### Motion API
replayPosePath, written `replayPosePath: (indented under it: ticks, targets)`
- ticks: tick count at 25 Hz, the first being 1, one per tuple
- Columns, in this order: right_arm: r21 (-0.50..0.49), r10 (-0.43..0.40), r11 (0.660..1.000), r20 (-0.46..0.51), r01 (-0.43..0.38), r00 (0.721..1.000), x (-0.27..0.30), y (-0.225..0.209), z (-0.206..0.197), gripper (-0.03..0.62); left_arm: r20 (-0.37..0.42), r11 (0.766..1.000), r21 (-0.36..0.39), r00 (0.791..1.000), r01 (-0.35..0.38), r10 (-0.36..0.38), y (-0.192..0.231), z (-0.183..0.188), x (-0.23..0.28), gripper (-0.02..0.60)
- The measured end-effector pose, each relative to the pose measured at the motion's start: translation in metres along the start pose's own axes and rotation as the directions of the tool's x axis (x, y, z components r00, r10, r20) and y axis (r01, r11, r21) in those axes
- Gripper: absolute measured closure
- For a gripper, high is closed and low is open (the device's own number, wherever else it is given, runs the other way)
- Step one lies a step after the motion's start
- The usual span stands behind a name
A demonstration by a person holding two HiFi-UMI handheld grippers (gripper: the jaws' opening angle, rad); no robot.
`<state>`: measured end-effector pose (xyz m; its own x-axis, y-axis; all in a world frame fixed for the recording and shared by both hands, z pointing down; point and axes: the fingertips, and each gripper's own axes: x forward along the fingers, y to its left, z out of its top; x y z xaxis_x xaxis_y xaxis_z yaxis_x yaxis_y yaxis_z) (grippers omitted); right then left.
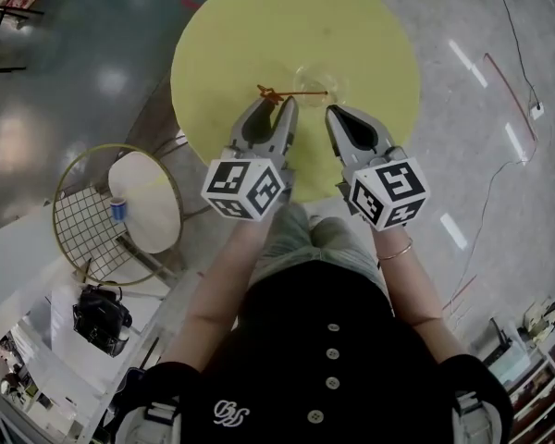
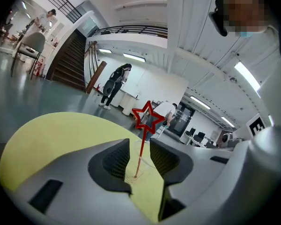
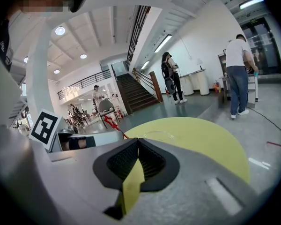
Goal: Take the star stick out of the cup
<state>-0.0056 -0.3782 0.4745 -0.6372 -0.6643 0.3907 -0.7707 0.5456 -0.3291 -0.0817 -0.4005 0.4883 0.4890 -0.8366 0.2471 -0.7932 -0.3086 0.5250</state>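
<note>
Here, the star stick (image 2: 141, 148) rises from the cup (image 1: 333, 80), in line with the left gripper's (image 1: 274, 104) parted jaws; the right gripper (image 3: 137, 142), closed and empty, waits beside.

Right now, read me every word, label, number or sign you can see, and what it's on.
No text can be read.
Left cube and right cube: black square patterns, no letters.
Black shirt: white emblem, too blurred.
Blue can: label too small.
</note>
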Motion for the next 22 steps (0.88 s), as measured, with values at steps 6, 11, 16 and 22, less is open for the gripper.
replayPosePath:
  ticks: [6, 11, 16, 22]
  targets:
    - [-0.001, -0.013, 1.000, -0.004, 0.013, 1.000, 0.001, -0.006, 0.003, 0.589, 0.047, 1.000, 0.007, 0.999, 0.014, -0.014, 0.001, 0.008, 0.003, 0.460]
    - [0.007, -0.019, 1.000, -0.006, 0.019, 1.000, 0.000, -0.008, 0.000, 0.589, 0.059, 1.000, 0.010, 0.998, 0.029, -0.030, -0.002, 0.010, 0.006, 0.462]
    - [0.010, -0.022, 1.000, -0.003, 0.022, 1.000, 0.003, -0.007, -0.001, 0.589, 0.077, 0.999, 0.012, 0.996, 0.043, -0.044, 0.001, 0.010, 0.008, 0.469]
    - [0.014, -0.022, 1.000, 0.001, 0.022, 1.000, 0.002, -0.007, 0.002, 0.589, 0.080, 0.997, 0.045, 0.995, 0.063, -0.066, -0.009, 0.011, 0.012, 0.541]
